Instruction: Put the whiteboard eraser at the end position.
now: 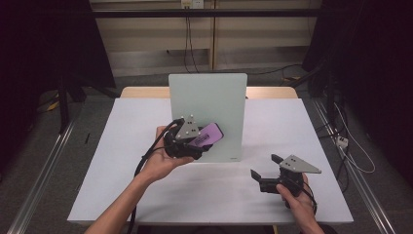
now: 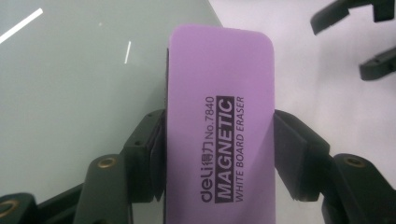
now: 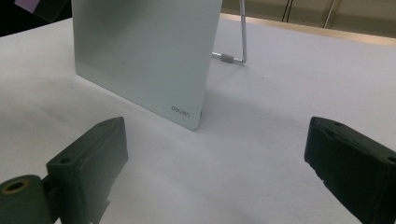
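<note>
Here we have the left tool [image 1: 198,138] clamped on a purple eraser [image 1: 208,135], its two black jaws pressing the long sides, as the left tool's own view shows with the eraser [image 2: 219,135] standing up between the pads. The printed words on its face read "MAGNETIC WHITE BOARD ERASER". In the high view we see the eraser held up in front of the lower left part of a pale board [image 1: 214,105] that stands upright near the middle of the white bench [image 1: 292,126]; whether the eraser touches the board's face we cannot tell. The same board [image 3: 149,56] appears in the right tool's view, propped from behind by a thin metal stand [image 3: 238,44], with a small logo at its lower corner. Our right tool [image 1: 269,171] sits low over the bench, to the right of the board and nearer to us, well apart from it. Its jaws stand wide apart with nothing between them, just bare bench surface beyond.
</note>
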Motion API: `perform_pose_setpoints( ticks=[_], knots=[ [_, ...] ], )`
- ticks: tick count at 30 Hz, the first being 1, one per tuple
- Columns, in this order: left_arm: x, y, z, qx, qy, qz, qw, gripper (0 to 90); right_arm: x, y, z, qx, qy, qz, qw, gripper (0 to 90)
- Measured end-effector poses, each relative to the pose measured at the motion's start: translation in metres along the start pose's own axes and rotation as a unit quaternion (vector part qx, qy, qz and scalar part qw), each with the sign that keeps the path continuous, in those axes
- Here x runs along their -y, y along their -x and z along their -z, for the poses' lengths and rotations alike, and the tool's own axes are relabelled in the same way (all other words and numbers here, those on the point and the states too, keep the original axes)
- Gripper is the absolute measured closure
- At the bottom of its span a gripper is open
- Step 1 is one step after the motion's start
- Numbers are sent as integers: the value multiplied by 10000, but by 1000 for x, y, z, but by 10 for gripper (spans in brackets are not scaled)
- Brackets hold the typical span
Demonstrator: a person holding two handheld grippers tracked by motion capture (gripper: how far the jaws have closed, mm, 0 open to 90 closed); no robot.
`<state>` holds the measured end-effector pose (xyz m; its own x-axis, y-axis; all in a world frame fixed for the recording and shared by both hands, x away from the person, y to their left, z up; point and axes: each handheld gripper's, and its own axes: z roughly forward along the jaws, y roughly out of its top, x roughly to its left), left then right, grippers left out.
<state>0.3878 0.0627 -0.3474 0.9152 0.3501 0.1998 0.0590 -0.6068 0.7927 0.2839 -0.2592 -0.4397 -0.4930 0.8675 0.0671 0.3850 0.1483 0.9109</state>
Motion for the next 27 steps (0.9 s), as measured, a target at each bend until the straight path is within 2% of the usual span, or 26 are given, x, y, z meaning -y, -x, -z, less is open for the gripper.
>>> perform_pose_setpoints(
  ticks=[8,13,16,20,26,27],
  knots=[
    [3,-9,13,109,-18,324,9994,405,-1,-2,-3,-37,0,-4,10000,61],
    [6,-15,19,156,-74,583,9981,405,-1,-1,-1,-81,15,31,10000,61],
    [9,-14,19,282,-153,567,9979,405,0,-1,0,-73,19,-17,10000,61],
    [10,-10,16,349,-222,560,9976,405,0,-1,-1,-110,14,13,9999,61],
    [14,-6,10,533,-512,446,9963,405,0,0,0,-115,28,-11,9999,61],
    [15,-5,9,546,-623,428,9956,405,0,0,0,-117,33,-16,9999,61]
  ],
)
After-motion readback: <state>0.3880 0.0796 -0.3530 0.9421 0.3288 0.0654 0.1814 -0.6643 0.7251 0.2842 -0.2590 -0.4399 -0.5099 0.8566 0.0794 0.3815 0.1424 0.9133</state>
